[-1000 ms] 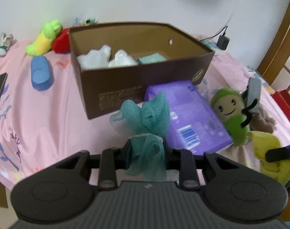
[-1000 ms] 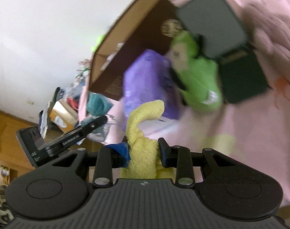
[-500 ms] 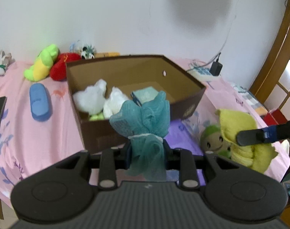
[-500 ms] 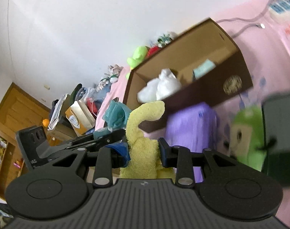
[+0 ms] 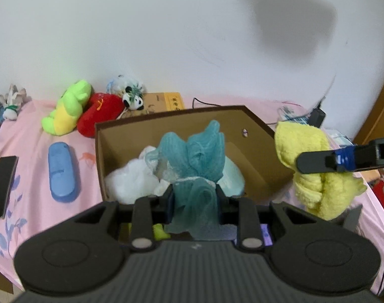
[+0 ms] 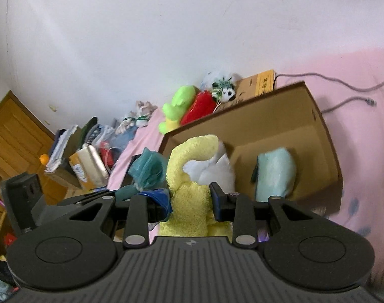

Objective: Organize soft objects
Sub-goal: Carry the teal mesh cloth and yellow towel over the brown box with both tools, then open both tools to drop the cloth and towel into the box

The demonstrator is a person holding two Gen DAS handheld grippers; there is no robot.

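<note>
Both pairs of fingers are clamped on something soft — the left gripper [image 5: 194, 202] pinches a teal bath pouf [image 5: 195, 156], the right gripper [image 6: 190, 202] squeezes a yellow towel [image 6: 189, 176], each held up near the brown cardboard box [image 5: 255, 156]. Judging by this, the job is partway done: inside the box already lie white fluffy pieces [image 5: 131, 179] and a pale mint bundle [image 6: 275, 174]. Left out on the pink bed [image 5: 28, 156] — a green plush [image 5: 65, 111], a red plush [image 5: 98, 116] and a blue slipper [image 5: 62, 171].
</note>
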